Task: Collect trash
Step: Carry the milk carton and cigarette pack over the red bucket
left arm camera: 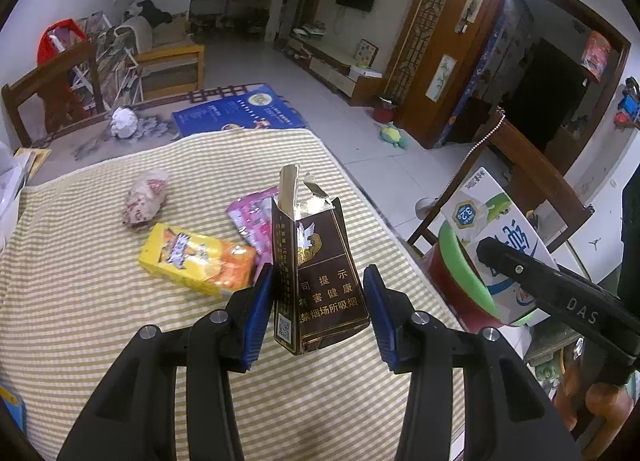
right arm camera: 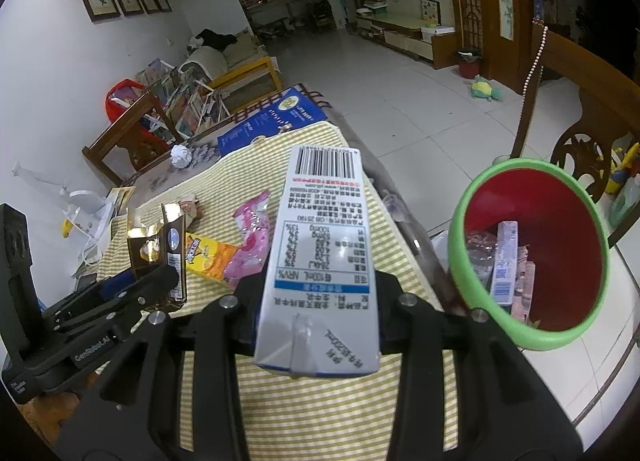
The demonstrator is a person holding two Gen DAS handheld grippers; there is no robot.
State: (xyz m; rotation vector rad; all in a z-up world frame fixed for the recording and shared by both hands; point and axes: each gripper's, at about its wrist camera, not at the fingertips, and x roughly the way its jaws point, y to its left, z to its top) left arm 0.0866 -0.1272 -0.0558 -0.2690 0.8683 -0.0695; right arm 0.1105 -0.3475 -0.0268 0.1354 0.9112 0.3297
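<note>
Black plastic claws with blue ribbed pads, silver screws and white "DAS" lettering are seen at lower frame.

- cigarette pack: dark brown, gold print, silver foil at torn top
- milk carton: white, blue band, black barcode
- bin: red inside, green rim
- tablecloth: yellow-green and white stripes
- snack box: yellow, orange
- wrapper: pink
- gripper pads: blue; arms black

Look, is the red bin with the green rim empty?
No, the red bin already has a few packets and wrappers lying inside it.
</note>
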